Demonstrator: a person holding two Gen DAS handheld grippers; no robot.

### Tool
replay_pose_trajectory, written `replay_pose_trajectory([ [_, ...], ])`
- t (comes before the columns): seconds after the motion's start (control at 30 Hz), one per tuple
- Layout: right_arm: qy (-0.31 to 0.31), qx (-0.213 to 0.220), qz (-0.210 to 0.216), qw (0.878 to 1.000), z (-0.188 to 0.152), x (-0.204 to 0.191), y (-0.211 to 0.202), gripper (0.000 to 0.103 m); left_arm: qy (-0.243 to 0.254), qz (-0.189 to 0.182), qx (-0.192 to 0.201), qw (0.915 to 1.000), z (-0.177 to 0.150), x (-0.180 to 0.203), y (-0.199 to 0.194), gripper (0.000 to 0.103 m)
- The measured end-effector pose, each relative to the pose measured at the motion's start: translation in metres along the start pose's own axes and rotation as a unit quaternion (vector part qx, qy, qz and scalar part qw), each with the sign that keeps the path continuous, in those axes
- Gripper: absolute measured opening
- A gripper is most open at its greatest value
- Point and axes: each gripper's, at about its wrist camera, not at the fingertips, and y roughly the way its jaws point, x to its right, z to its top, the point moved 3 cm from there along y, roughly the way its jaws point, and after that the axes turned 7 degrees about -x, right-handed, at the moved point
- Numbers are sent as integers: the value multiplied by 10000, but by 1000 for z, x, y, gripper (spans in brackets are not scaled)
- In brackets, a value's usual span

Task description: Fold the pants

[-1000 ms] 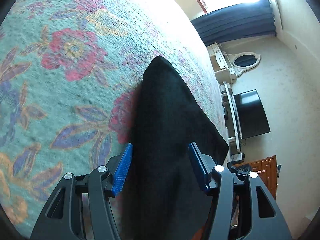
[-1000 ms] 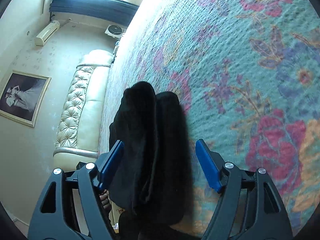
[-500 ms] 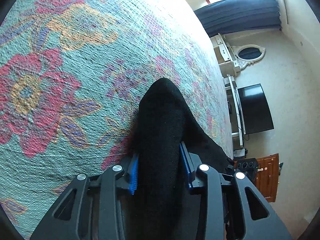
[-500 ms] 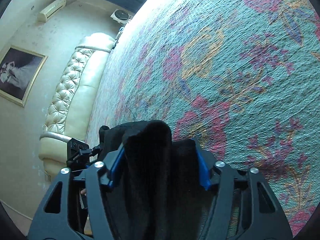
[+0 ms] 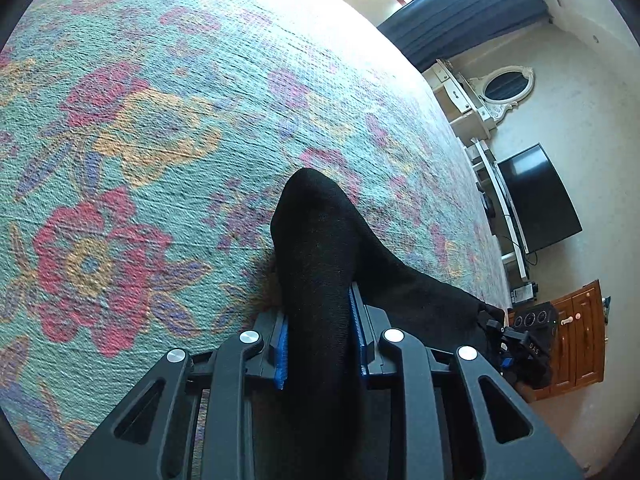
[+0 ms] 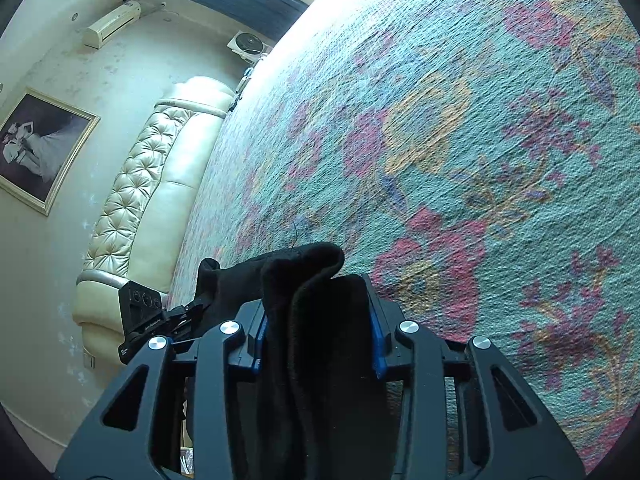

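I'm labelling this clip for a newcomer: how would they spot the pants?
Find the bed with the teal floral bedspread. Near its edge lie the pants, pinched in both jaws. They are plain black, the only unpatterned cloth there.

Pants (image 5: 320,264): matt black knit cloth. Bedspread (image 5: 168,128): rough woven floral cloth. Gripper fingers (image 5: 282,344): matt black plastic, blue pads, shiny metal pins. Headboard (image 6: 136,184): glossy tufted leather. Cabinet (image 5: 580,336): polished wood.
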Motion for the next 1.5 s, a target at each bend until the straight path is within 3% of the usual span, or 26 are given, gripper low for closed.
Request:
replay_pose_trajectory([
  [0.37, 97, -87, 267, 9996, 21, -24, 60, 37, -189, 333, 253, 9989, 35, -44, -27, 25],
  [0.77, 112, -212, 344, 9991, 42, -47, 109, 37, -460, 400, 399, 9973, 60, -73, -36, 25],
  [1.17, 253, -221, 461, 9984, 39, -33, 107, 37, -537, 258, 459, 9972, 55, -81, -37, 25],
  [1.5, 205, -289, 486, 9982, 41, -26, 104, 37, -524, 393, 695, 9954, 48, -81, -44, 25],
])
